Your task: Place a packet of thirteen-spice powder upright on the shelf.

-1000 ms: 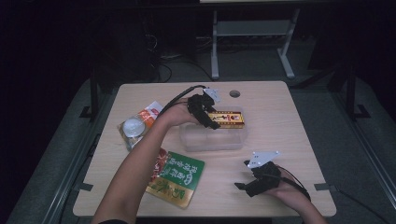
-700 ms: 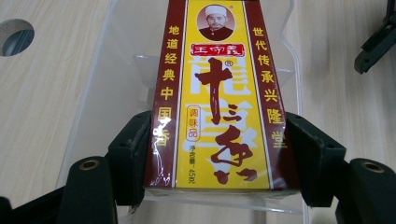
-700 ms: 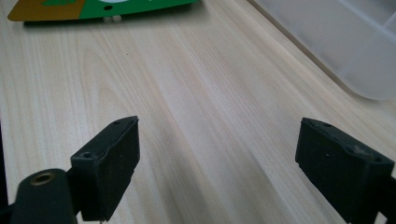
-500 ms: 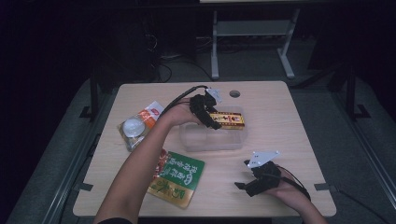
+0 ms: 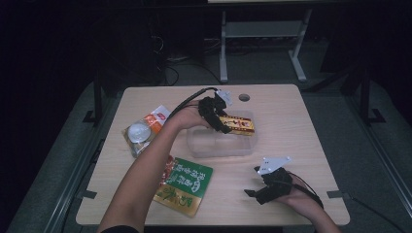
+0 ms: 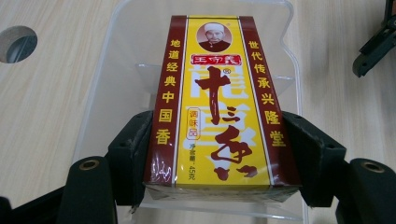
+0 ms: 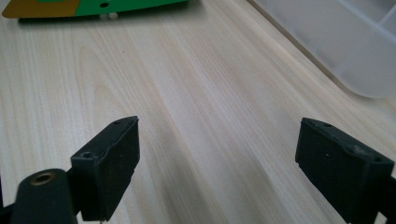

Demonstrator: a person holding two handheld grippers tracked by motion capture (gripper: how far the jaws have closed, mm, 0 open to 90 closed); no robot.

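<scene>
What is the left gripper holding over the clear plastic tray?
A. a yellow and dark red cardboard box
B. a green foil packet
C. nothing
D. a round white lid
A: in the left gripper view the left gripper presses both black pads on the sides of the yellow and dark red cardboard box, above the clear plastic tray.
</scene>
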